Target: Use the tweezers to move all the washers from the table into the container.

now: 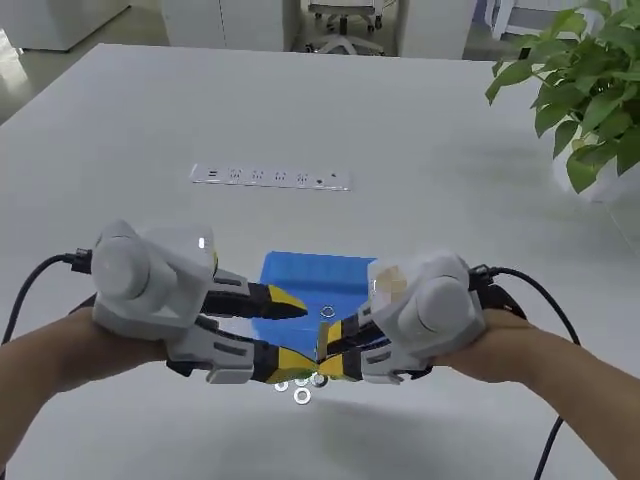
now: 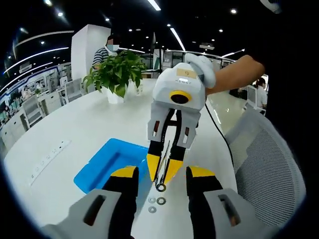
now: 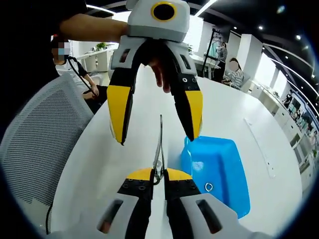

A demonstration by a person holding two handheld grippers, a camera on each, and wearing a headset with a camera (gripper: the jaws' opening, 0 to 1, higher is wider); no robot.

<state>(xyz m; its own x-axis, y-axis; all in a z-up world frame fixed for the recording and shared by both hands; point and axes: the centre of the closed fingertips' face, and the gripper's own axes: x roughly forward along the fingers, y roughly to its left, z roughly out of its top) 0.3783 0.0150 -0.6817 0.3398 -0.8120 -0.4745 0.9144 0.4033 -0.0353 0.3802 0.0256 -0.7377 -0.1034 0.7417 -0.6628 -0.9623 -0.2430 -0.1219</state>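
Observation:
My right gripper [image 1: 326, 358] [image 3: 158, 175] is shut on thin metal tweezers [image 3: 159, 144] that point out past its yellow tips. In the left gripper view the right gripper [image 2: 162, 178] faces me, and the tweezers [image 2: 164, 158] reach down to one washer [image 2: 160, 187] on the table. I cannot tell whether that washer is pinched. Three more washers [image 2: 161, 200] lie just below it, also seen as a small washer cluster [image 1: 301, 394]. My left gripper [image 1: 298, 335] [image 2: 162, 172] [image 3: 157, 139] stands open with nothing between its fingers. The blue container [image 1: 318, 277] [image 2: 107, 164] [image 3: 219, 172] holds one washer [image 3: 209, 187].
A white power strip [image 1: 270, 178] lies farther back on the white table. A potted plant [image 1: 585, 90] [image 2: 117, 72] stands at the table's far right. A grey mesh chair [image 2: 269, 169] [image 3: 40, 144] is at the near edge. People sit in the background.

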